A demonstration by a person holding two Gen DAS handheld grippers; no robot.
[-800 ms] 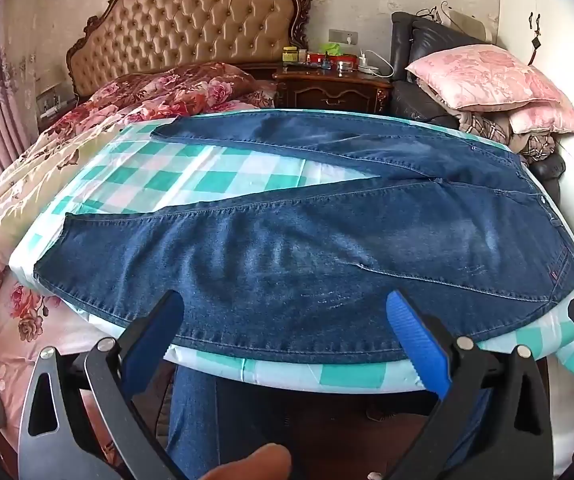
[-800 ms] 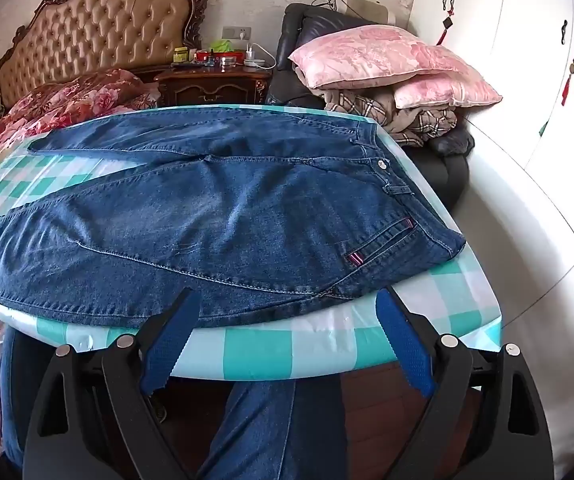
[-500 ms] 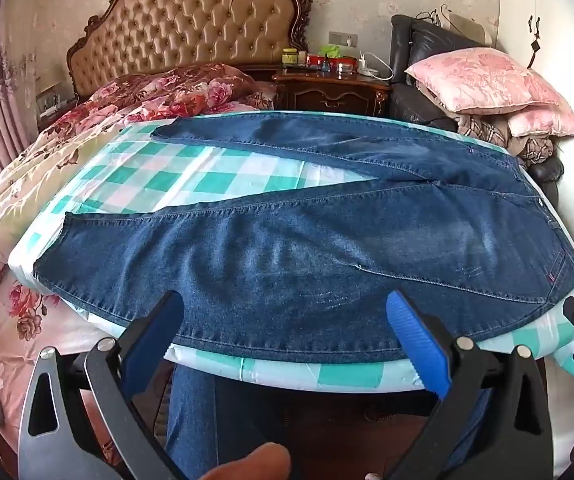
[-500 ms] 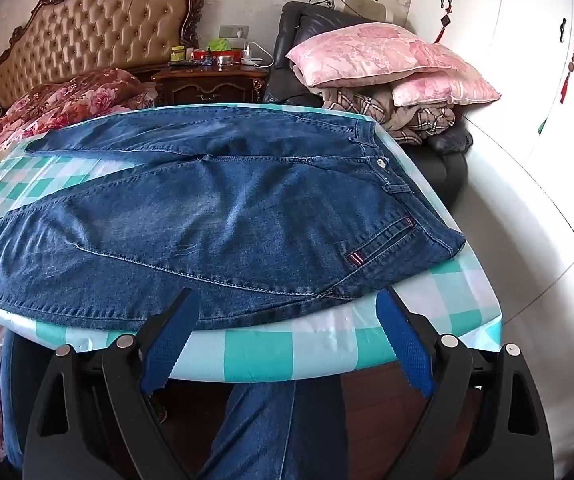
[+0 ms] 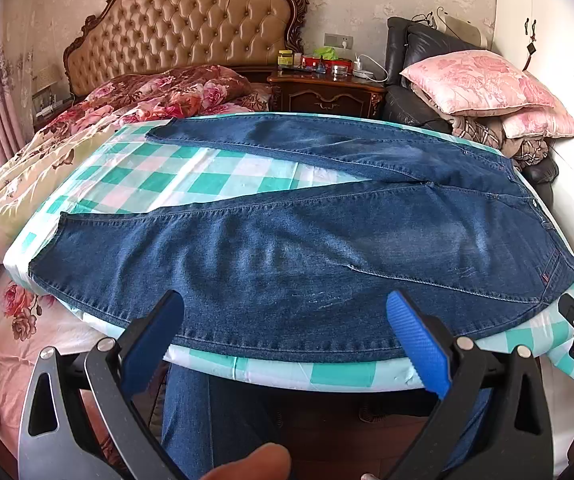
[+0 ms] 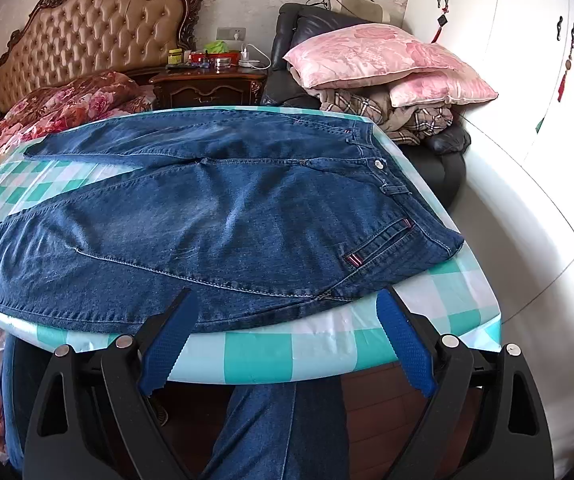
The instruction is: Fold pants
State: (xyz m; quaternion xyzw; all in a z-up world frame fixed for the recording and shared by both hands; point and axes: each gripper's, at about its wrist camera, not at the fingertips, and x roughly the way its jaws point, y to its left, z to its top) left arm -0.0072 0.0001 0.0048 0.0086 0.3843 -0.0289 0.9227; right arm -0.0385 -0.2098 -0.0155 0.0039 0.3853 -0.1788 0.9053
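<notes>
A pair of dark blue jeans point(image 5: 307, 256) lies flat on a table covered with a teal-and-white checked cloth point(image 5: 215, 176). The waistband point(image 6: 391, 184) is at the right, and the two legs spread apart toward the left. My left gripper point(image 5: 283, 304) hovers open at the table's near edge, over the lower leg's hem side, with nothing between its blue pads. My right gripper point(image 6: 287, 298) stands open at the near edge below the hip pocket point(image 6: 379, 244), also empty. Each gripper shows at the edge of the other's view.
Behind the table are a bed with a tufted headboard point(image 5: 183, 32) and floral bedding, a wooden nightstand point(image 5: 327, 92), and a dark armchair piled with pink pillows point(image 6: 375, 56). White wardrobe doors point(image 6: 527, 60) stand at the right. A person's jeans-clad legs point(image 6: 271, 432) are under the table edge.
</notes>
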